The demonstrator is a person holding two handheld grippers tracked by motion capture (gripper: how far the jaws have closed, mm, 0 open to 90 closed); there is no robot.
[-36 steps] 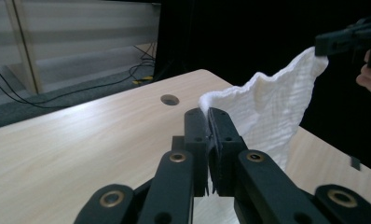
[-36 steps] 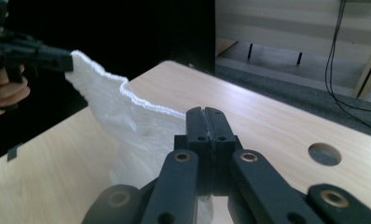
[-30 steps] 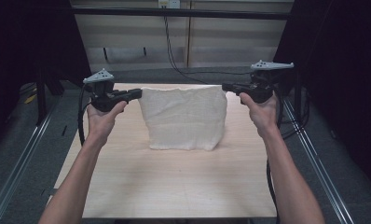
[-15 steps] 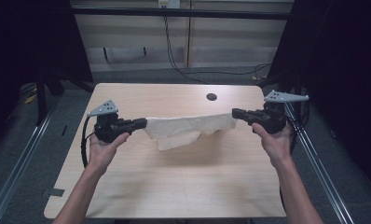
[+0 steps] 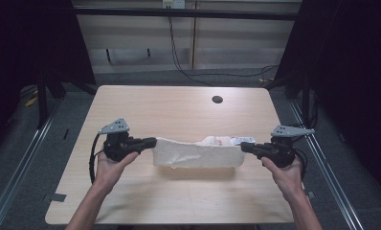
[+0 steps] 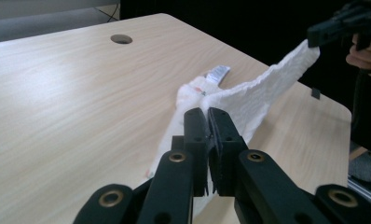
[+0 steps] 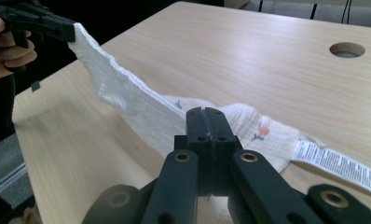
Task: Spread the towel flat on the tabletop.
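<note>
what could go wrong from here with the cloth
1. The left gripper and right gripper each pinch only a corner of the white cloth; a hard pull could slip it from the fingers.
2. Its far part lies bunched on the table, so it may settle creased rather than flat.
3. The care label sticks out at the right end and could get folded under.

Light wooden table (image 5: 131, 110), round hole (image 5: 217, 99) near far edge; cables (image 5: 179, 52) on floor behind.
</note>
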